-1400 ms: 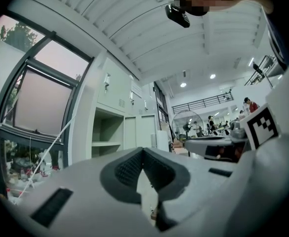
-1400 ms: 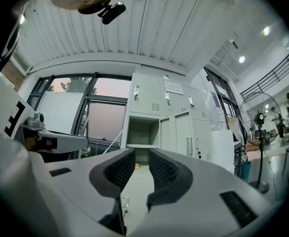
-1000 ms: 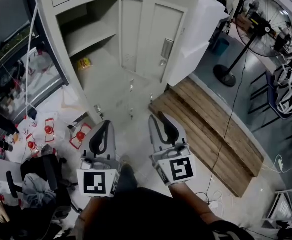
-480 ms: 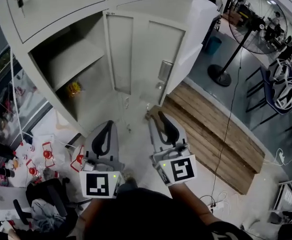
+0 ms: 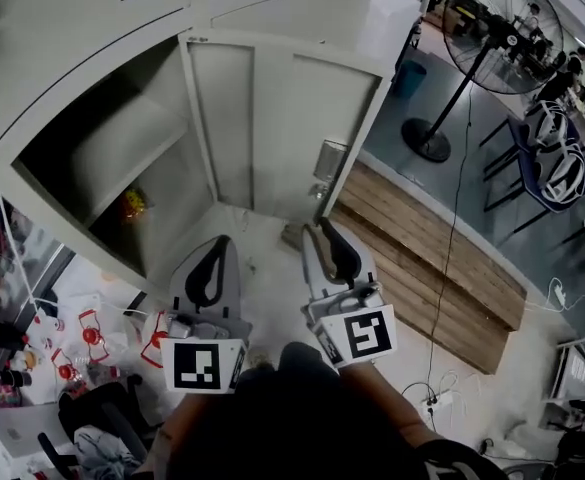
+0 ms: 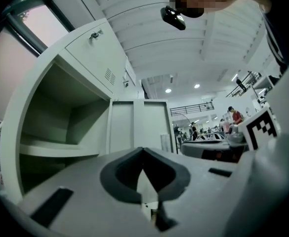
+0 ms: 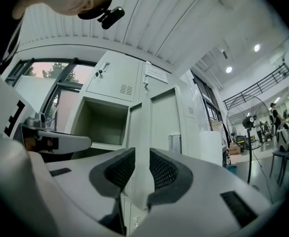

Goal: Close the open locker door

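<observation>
The grey locker door (image 5: pixel 282 128) stands swung open, its inner face toward me, with a metal latch plate (image 5: pixel 329 160) near its right edge. To its left gapes the open compartment (image 5: pixel 102 158) with a shelf inside. My left gripper (image 5: pixel 215 240) is below the compartment, short of the door, shut with its tips meeting on nothing (image 6: pixel 143 149). My right gripper (image 5: pixel 324 230) is just below the latch plate, apart from the door. Its pads stand open by a narrow gap (image 7: pixel 142 154), and the door's edge (image 7: pixel 161 117) shows through it.
A small yellow and red item (image 5: pixel 132 204) lies low inside the locker. A wooden pallet (image 5: pixel 422 258) lies on the floor to the right, crossed by a cable. Farther right stand a pedestal fan (image 5: pixel 492 38) and chairs (image 5: pixel 562 168). Red clutter (image 5: pixel 92 333) covers the floor at left.
The locker and its open door have grown larger and shifted lower in the head view as I came closer. Both grippers keep their places in the frame, jaws unchanged.
</observation>
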Demonstrator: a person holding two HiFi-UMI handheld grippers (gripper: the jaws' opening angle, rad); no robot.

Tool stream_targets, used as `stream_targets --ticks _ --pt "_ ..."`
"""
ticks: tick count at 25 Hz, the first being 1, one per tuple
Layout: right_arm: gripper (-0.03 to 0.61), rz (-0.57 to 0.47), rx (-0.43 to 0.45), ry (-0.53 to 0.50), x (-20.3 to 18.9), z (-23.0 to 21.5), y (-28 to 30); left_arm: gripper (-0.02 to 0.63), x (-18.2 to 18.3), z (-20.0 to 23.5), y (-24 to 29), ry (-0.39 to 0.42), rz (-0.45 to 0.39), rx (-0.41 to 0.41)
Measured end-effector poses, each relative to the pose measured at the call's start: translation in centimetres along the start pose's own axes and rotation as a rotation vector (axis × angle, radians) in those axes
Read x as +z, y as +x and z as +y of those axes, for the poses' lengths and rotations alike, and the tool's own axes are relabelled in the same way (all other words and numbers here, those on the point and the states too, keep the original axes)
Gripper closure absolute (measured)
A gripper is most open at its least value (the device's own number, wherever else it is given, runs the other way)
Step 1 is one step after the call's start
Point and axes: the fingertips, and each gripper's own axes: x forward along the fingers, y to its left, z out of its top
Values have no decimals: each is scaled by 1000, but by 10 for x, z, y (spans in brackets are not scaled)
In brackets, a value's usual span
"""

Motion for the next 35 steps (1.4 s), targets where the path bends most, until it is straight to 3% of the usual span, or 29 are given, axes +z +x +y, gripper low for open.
stream_targets --ticks 19,35 --pt "491 21 112 -10 -10 -73 31 613 -8 -46 77 -27 24 52" --pt "471 4 311 42 -14 -95 53 614 -20 -70 82 -10 65 225"
